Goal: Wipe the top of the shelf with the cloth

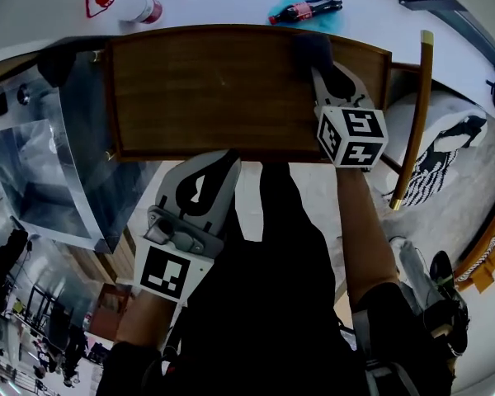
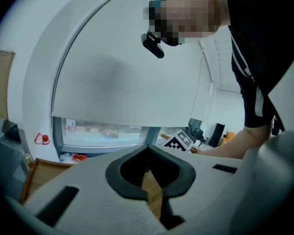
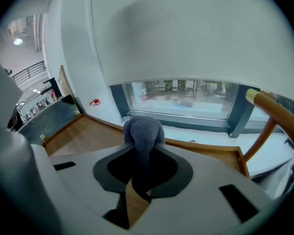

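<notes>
The brown wooden shelf top (image 1: 214, 89) fills the middle of the head view. A dark grey cloth (image 1: 312, 49) lies bunched at its far right part, and my right gripper (image 1: 322, 68) is shut on it, pressing it to the wood. In the right gripper view the cloth (image 3: 143, 133) bulges out between the closed jaws of that gripper (image 3: 139, 180) above the shelf (image 3: 83, 136). My left gripper (image 1: 227, 163) hangs just off the shelf's near edge. Its jaws (image 2: 144, 190) meet with nothing between them.
A cola bottle (image 1: 305, 9) and a white container with a red label (image 1: 136, 7) lie on the white surface beyond the shelf. A glass panel (image 1: 49, 163) stands at the left. A wooden chair frame (image 1: 417, 114) with a zebra-print cushion (image 1: 450, 147) stands at the right.
</notes>
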The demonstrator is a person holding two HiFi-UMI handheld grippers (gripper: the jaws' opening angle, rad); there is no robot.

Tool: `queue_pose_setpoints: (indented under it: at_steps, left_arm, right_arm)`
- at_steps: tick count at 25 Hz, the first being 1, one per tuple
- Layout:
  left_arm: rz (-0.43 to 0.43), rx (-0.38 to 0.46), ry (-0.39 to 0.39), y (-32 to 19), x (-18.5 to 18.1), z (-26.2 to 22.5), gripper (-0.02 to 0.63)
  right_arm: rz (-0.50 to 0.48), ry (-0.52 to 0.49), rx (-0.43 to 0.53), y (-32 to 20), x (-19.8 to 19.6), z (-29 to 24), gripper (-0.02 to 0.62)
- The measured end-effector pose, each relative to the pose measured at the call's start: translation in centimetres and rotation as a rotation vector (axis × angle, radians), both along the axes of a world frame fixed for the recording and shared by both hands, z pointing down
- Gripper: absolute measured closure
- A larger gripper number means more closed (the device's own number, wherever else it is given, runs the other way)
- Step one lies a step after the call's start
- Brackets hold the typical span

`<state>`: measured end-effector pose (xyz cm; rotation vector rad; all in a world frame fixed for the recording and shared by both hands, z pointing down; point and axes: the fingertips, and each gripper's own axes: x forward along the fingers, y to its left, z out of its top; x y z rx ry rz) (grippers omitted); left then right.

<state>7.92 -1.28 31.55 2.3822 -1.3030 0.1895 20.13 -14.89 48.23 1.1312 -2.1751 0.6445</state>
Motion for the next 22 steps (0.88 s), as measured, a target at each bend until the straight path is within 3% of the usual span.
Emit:
queue_pose_setpoints:
  at_steps: [13, 22]
  left_arm:
    - [-0.157, -0.005, -0.019, 5.1, -13.0, -0.4, 0.586]
    - [-0.239, -0.020, -0.008, 8.2, -19.6, 0.6, 0.586]
  right_arm:
    - [-0.311, -0.148, -0.009, 7.6, -22.2, -2.8, 0.528]
    - [-0.416, -0.181, -0.056, 11.9, -31.7, -1.6, 0.528]
